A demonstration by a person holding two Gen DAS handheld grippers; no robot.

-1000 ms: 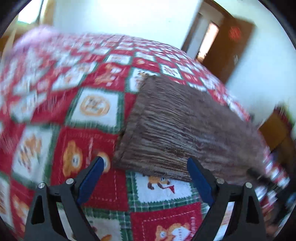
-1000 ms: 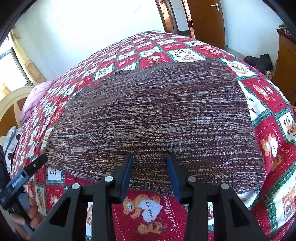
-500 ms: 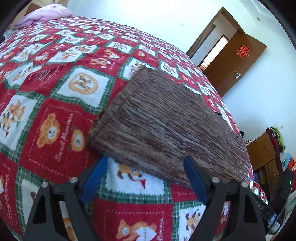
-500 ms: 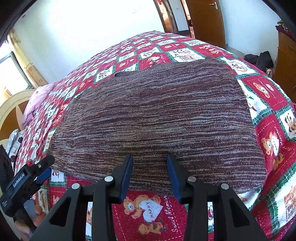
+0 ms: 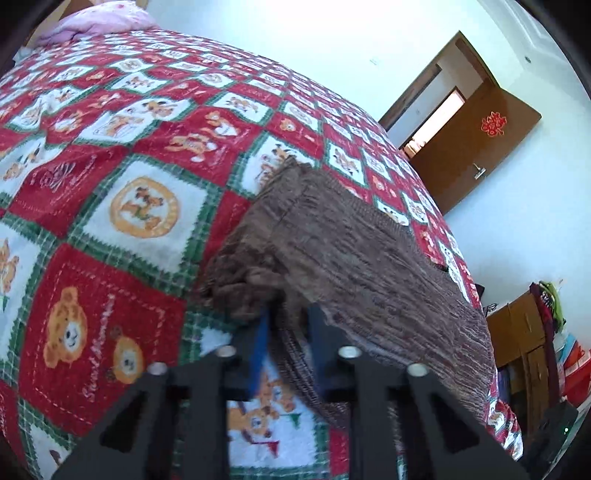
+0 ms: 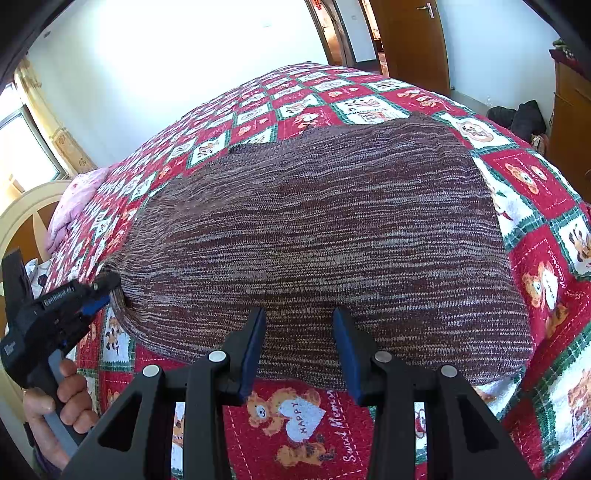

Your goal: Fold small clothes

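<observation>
Left wrist view has the brown knit garment (image 5: 369, 266) lying spread on the bed's red, white and green teddy-bear quilt (image 5: 110, 229), its near corner bunched and lifted. The left claw (image 5: 286, 328) is closing on that corner, with a fold of the knit between its blue pads and the cloth puckered around them. In the right wrist view the same garment (image 6: 325, 236) covers the middle of the quilt (image 6: 546, 266), lying mostly flat, its near hem running just in front of the right claw (image 6: 299, 343). That claw's jaws stand partly apart at the hem; whether the fabric passes between them or lies under them cannot be told, and the pads do not press on it. At the left edge of this view a person's hand (image 6: 55, 402) grips the handle of the left claw (image 6: 105, 291), whose tip meets the garment's far-left corner. A pink pillow (image 5: 96, 18) lies at the head of the bed, and a brown door (image 5: 476, 147) stands open beyond it.
</observation>
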